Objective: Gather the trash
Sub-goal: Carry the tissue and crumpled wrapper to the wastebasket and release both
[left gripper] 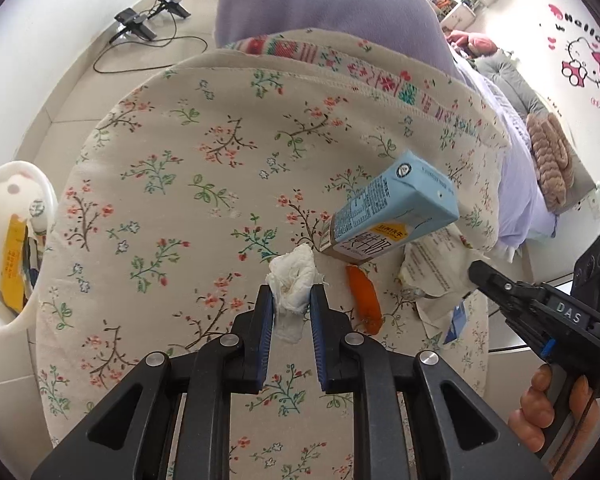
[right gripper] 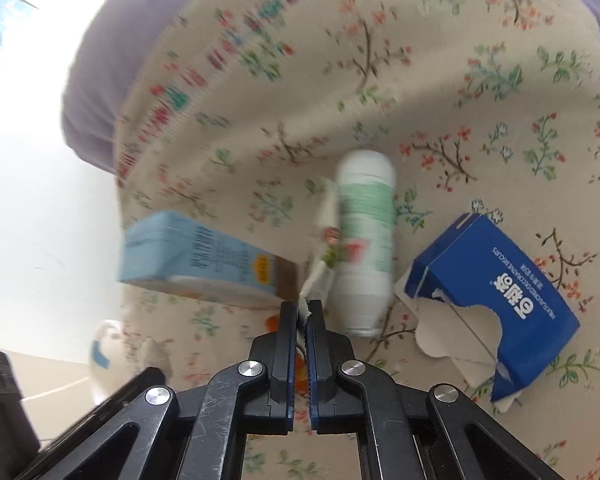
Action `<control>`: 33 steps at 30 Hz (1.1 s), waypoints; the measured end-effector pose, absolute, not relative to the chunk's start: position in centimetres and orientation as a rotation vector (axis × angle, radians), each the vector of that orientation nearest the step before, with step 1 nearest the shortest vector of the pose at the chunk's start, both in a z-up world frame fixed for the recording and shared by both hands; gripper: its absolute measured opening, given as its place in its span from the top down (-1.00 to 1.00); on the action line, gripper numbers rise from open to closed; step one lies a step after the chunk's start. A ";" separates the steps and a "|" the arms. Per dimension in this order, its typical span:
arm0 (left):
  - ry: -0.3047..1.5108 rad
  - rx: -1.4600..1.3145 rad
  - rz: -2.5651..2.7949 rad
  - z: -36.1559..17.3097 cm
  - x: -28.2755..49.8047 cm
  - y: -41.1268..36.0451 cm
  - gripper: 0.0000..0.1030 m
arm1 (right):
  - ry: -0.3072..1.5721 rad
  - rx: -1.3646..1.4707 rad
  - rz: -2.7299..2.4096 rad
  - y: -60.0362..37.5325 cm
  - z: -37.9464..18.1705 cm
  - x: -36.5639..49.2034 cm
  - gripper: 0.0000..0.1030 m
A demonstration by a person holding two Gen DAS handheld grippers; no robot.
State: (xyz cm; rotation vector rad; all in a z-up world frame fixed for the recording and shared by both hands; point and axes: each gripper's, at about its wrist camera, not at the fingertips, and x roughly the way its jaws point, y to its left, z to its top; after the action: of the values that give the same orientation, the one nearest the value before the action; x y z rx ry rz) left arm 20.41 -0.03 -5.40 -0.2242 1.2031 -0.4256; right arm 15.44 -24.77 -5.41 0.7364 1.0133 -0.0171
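My left gripper (left gripper: 293,298) is shut on a crumpled white tissue (left gripper: 293,278) over the floral tablecloth (left gripper: 188,168). A light blue milk carton (left gripper: 392,212) lies tilted just beyond, with an orange scrap (left gripper: 366,300) beside it. My right gripper (right gripper: 303,310) is shut on a thin paper wrapper (right gripper: 320,256); in the left wrist view it (left gripper: 478,276) reaches onto a crumpled paper sheet (left gripper: 432,268). The right wrist view, blurred, shows the carton (right gripper: 204,260), a white and green bottle (right gripper: 366,240) and a torn blue biscuit box (right gripper: 496,300).
A white bin (left gripper: 16,240) with yellow packaging inside stands at the table's left edge. A purple cushion (left gripper: 324,0) sits behind the table. Cables and stands (left gripper: 148,20) lie on the tiled floor. A bed with plush items (left gripper: 548,152) is at right.
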 end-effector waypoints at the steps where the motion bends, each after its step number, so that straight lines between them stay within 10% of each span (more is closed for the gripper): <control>1: 1.199 -0.230 -0.424 -5.4 20.1 0.0 0.62 | 0.994 0.737 -0.011 -24.7 -4.9 15.2 0.94; 21: 1.118 -0.633 -0.254 -1.9 22.1 20.1 0.62 | 0.472 0.661 0.146 -23.7 7.0 10.0 0.94; 33: 1.230 -0.623 -0.131 -6.8 23.3 24.0 0.62 | 0.605 0.534 0.393 -9.9 4.8 14.4 0.94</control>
State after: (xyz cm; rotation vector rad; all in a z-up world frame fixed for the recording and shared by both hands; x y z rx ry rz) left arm 23.29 23.96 -6.80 -0.6230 1.2304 -0.1311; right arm 14.42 -9.86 4.80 0.5342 0.6055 0.3926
